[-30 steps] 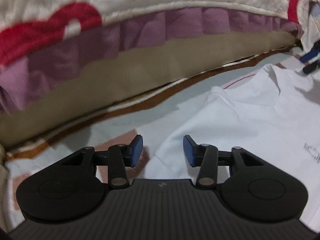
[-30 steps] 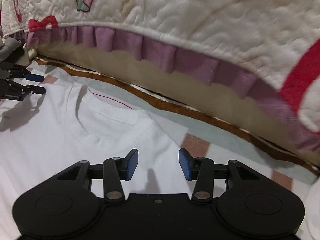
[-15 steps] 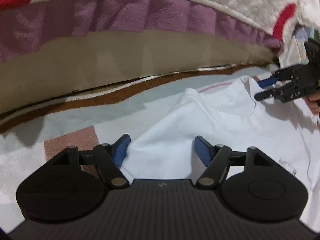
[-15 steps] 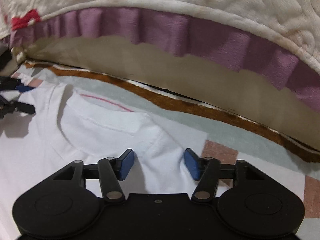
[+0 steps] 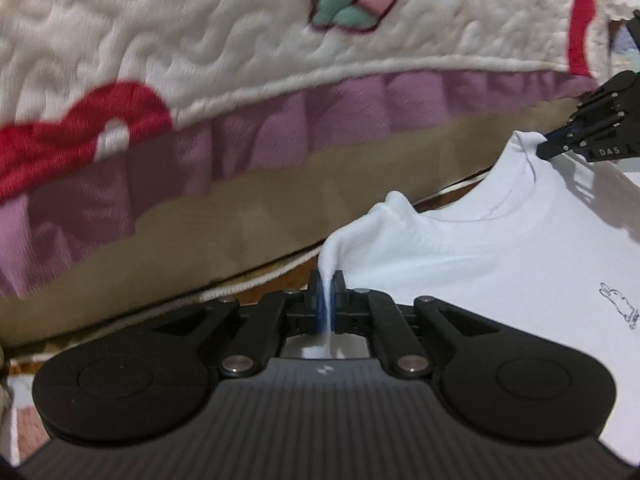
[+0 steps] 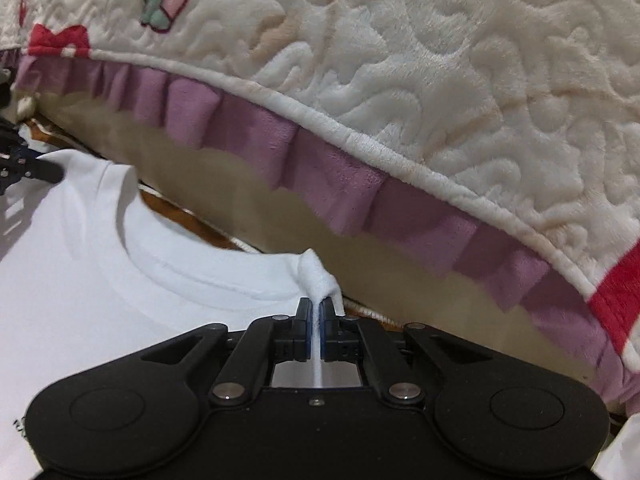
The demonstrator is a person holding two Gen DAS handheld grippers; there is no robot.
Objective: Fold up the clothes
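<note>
A white T-shirt (image 5: 500, 264) with a small rabbit drawing (image 5: 618, 304) hangs lifted by its two shoulders, collar up. My left gripper (image 5: 328, 296) is shut on one shoulder, white cloth pinched between its blue pads. My right gripper (image 6: 315, 320) is shut on the other shoulder of the same T-shirt (image 6: 80, 264). In the left wrist view the right gripper (image 5: 560, 142) shows at the far right, nipping the shirt's shoulder. In the right wrist view the left gripper (image 6: 44, 170) shows at the far left on the other shoulder.
A cream quilted blanket (image 5: 200, 40) with a purple frill (image 5: 280, 128) and red and strawberry patches overhangs a tan bed side (image 6: 256, 208) right behind the shirt. A patterned mat with a brown border (image 6: 180, 216) lies below.
Both grippers went from open around the flat shirt's shoulders to shut on them. The shirt's shoulders have been lifted off the mat and the collar now stands up.
</note>
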